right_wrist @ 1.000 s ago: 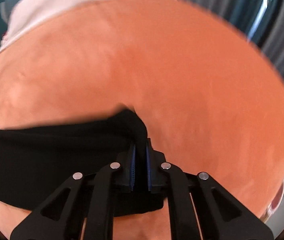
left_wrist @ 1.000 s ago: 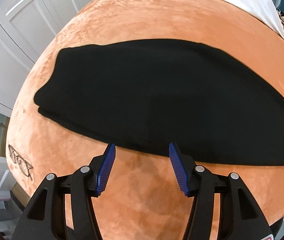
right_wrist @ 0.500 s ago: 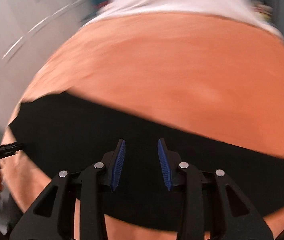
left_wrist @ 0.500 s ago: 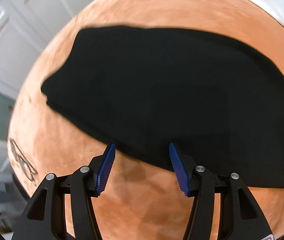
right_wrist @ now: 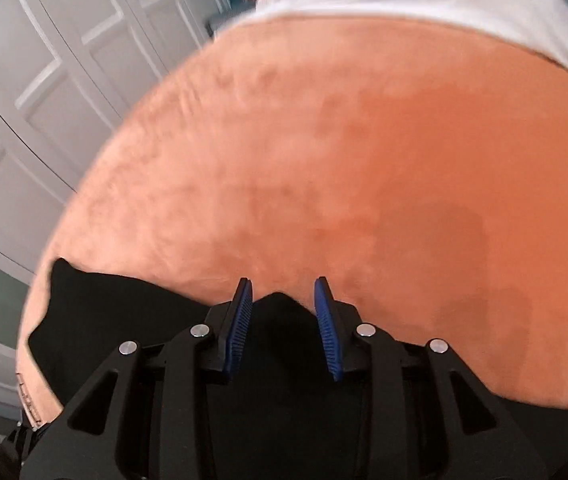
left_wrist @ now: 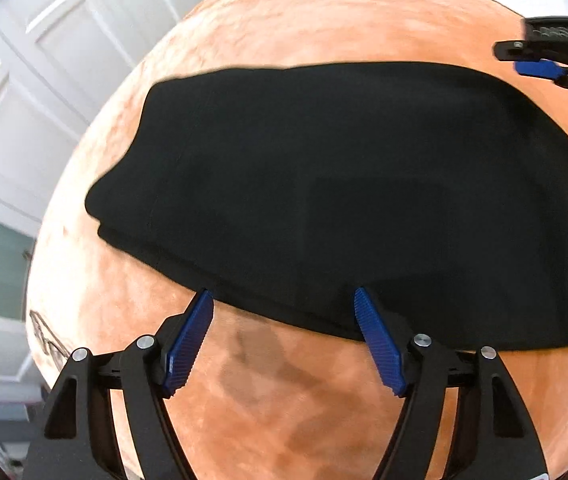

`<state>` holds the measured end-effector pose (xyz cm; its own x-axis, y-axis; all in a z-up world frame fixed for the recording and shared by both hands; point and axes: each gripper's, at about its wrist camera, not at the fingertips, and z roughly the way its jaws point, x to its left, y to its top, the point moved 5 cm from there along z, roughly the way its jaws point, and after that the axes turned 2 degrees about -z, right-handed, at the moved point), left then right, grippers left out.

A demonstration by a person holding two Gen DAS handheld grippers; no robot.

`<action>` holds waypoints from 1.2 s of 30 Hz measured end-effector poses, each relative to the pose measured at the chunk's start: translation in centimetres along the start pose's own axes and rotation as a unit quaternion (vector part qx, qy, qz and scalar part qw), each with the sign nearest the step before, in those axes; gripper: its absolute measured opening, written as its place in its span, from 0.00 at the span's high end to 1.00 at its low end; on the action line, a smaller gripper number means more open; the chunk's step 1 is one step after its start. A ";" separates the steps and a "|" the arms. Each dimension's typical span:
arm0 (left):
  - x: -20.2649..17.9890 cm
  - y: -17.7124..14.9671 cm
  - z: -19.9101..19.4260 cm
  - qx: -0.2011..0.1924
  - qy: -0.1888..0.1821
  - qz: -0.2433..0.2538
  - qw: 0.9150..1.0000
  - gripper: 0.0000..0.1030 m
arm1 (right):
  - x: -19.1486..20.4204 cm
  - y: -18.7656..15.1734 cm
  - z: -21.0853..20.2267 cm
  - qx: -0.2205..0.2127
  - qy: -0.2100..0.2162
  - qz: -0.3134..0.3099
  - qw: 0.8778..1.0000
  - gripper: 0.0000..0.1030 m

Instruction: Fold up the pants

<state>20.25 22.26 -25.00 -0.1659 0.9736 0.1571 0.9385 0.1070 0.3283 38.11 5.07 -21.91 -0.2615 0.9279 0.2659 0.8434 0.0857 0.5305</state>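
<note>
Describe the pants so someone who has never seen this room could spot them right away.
Find the big orange plush blanket covering the bed, beside the white panelled doors. The pants lie flat across it as one long folded band. They are plain black, the only dark cloth on the orange, with the open left gripper at their near edge.

No readable text showing anywhere; dark embroidered mark [left_wrist: 50,342] sitting at orange blanket [left_wrist: 323,20] edge is looking like lettering but is staying too blurred to read.
</note>
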 end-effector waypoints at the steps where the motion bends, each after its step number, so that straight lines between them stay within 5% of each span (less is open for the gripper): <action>1: -0.6 -0.1 -0.5 -0.003 -0.005 0.005 1.000 0.32 | -0.4 -1.1 -1.4 -0.009 -0.003 -0.007 1.000 0.69; 5: -3.3 -0.6 -2.7 -0.016 -0.030 0.022 0.999 0.32 | -6.5 -9.4 -4.6 0.021 -0.079 -0.036 0.996 0.68; 10: -7.9 -1.6 -6.6 -0.043 -0.044 0.057 0.996 0.31 | -19.5 -18.7 -14.3 0.001 -0.142 0.119 0.983 0.66; 14: -12.4 -2.4 -9.5 -0.063 -0.056 0.081 0.993 0.31 | -27.0 -24.6 -18.4 0.042 -0.239 0.120 0.963 0.61; 18: -16.2 -3.3 -12.2 -0.079 -0.060 0.105 0.990 0.26 | -30.6 -27.5 -23.8 -0.009 -0.221 0.207 0.953 0.60; 20: -17.7 -3.7 -13.2 -0.087 -0.061 0.115 0.988 0.26 | -30.5 -28.3 -23.2 0.008 -0.236 0.176 0.956 0.55; 22: -19.1 -4.1 -14.4 -0.090 -0.058 0.128 0.986 0.26 | -32.6 -30.5 -23.0 0.036 -0.269 0.178 0.946 0.55; 28: -21.0 -4.5 -16.9 -0.118 -0.038 0.148 0.981 0.16 | -37.0 -34.6 -28.1 -0.044 -0.207 0.327 0.921 0.53; 30: -21.7 -4.8 -17.0 -0.112 -0.033 0.149 0.982 0.16 | -38.8 -35.5 -29.7 -0.069 -0.185 0.370 0.908 0.32; 36: -23.3 -6.2 -16.8 -0.087 -0.032 0.145 0.985 0.16 | -45.1 -35.7 -30.8 -0.092 -0.169 0.428 0.883 0.30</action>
<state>13.23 -4.44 -15.04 0.1251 0.9695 0.2107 0.8766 -0.2075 0.4341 5.29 -50.99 -28.04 0.6168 0.6818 0.3933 0.5649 -0.7314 0.3820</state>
